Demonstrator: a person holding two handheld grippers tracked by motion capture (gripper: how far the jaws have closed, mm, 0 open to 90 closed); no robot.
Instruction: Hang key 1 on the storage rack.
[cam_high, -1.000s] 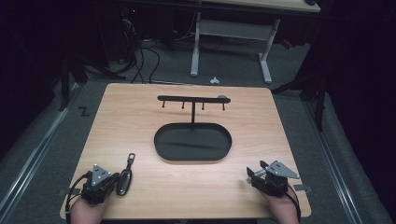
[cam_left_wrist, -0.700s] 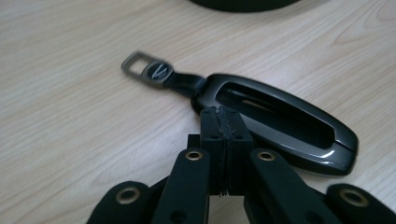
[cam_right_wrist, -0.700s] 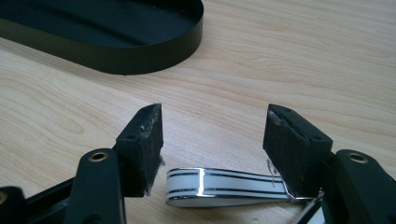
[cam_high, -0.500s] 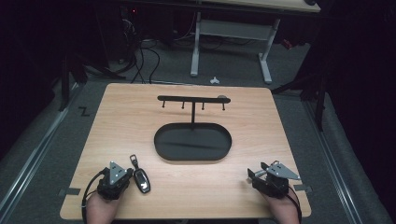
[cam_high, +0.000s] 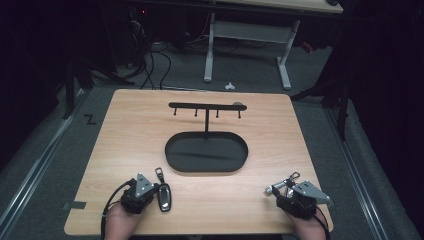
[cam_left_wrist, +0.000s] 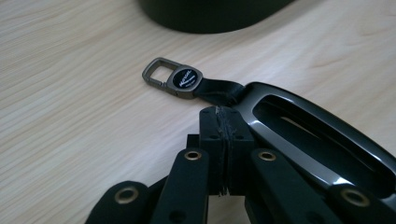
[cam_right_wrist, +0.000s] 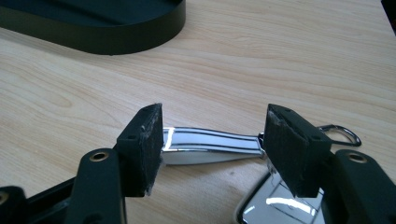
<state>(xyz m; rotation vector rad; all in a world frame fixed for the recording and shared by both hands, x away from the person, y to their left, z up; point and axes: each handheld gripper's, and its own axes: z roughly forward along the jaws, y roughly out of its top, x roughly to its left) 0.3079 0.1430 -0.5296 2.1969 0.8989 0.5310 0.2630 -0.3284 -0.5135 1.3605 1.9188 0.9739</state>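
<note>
Key fob (cam_high: 163, 197) at 7 o'clock on desk (cam_high: 140, 130) | left gripper (cam_high: 150, 190) jaws together beside it | right gripper (cam_right_wrist: 212, 144) jaws apart around chrome keychain (cam_right_wrist: 210, 145) | next: likely close, lift toward hook stand (cam_high: 206, 107)

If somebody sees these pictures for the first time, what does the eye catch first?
Probably the black hook stand rising from its oval tray at the middle of the wooden table. Next, the two grippers at the near edge: the left gripper is shut beside a black key fob, while the right gripper is open around a shiny chrome key ring.
</note>
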